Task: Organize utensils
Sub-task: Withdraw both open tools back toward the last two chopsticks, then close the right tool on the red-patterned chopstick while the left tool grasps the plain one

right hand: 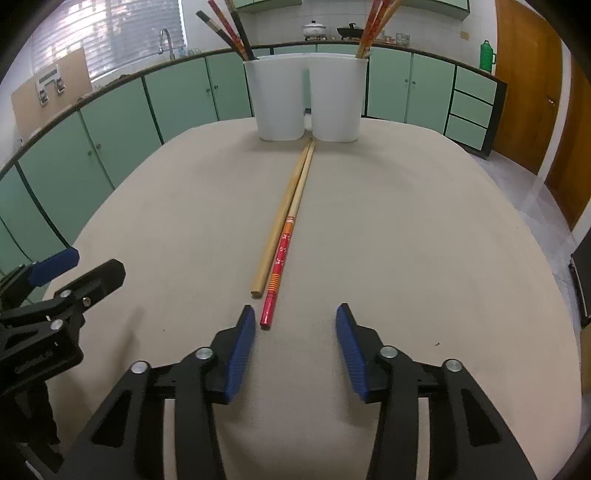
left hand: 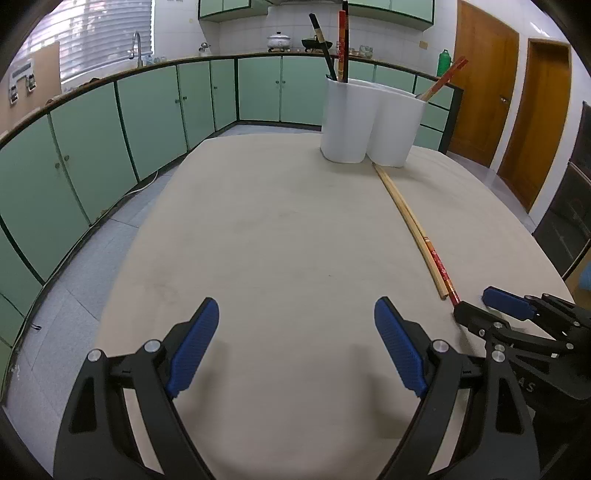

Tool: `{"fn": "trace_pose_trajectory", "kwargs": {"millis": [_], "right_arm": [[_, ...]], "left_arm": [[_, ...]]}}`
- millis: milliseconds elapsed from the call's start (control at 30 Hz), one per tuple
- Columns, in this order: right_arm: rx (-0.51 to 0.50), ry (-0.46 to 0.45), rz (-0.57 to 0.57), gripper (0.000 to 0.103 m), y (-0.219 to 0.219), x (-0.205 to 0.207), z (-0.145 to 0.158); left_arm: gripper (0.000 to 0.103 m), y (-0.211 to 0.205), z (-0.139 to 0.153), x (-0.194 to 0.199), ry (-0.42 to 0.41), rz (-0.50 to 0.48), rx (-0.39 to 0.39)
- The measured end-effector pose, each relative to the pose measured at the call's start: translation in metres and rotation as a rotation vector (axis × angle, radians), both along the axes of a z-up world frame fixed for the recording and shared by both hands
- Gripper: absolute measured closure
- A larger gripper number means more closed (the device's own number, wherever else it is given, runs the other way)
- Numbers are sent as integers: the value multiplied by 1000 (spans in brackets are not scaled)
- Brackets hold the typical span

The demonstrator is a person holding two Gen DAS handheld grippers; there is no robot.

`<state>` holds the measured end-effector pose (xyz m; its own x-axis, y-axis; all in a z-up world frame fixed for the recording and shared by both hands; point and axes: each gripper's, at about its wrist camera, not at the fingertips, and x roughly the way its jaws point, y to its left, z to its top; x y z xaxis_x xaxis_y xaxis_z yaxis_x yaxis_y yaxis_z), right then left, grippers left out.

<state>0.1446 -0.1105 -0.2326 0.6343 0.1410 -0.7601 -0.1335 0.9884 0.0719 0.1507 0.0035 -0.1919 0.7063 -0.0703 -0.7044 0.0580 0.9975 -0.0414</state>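
Two chopsticks lie side by side on the table, their tips pointing at a white two-cup holder [right hand: 277, 103] [left hand: 343, 122]. One is a plain wooden chopstick [right hand: 282, 218] [left hand: 406, 221]; the other is a red-patterned chopstick [right hand: 280, 254] [left hand: 441, 267]. My right gripper [right hand: 295, 308] [left hand: 476, 302] stands open just behind their near ends. The red chopstick's end lies close to the left pad without touching it. My left gripper [left hand: 296, 301] [right hand: 92, 264] hovers to the left, open and empty. Dark and red chopsticks [right hand: 229, 29] stand in the holder's left cup, and red and wooden chopsticks [right hand: 373, 29] in the right one.
The beige table [right hand: 406, 240] is rounded, with its edges falling off to a tiled floor [left hand: 92, 266] on the left. Green cabinets [left hand: 147, 107] run behind and to the left. Wooden doors [left hand: 484, 92] stand at the right.
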Motion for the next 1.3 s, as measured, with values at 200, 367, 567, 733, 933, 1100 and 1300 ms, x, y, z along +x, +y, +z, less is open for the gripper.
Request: {"fn": "trace_pose_trajectory", "kwargs": {"millis": [200, 367, 567, 733, 933, 1100, 1300], "right_arm": [[6, 1, 13, 88, 2, 3, -1], [39, 1, 8, 97, -6, 2, 0], [49, -8, -43, 97, -29, -2, 3], [52, -10, -78, 97, -50, -5, 2], [68, -14, -112, 97, -75, -6, 3], [86, -18, -114, 97, -82, -5, 2], [92, -26, -122, 97, -89, -4, 4]], "left_arm": [[19, -3, -1, 1, 4, -5, 2], [19, -8, -1, 2, 10, -18, 5], [19, -24, 2, 4, 7, -58, 2], [19, -47, 2, 8, 14, -101, -24], [24, -77, -4, 17, 28, -141, -23], [29, -87, -9, 24, 53, -145, -25], [38, -92, -18, 32, 96, -142, -23]]}}
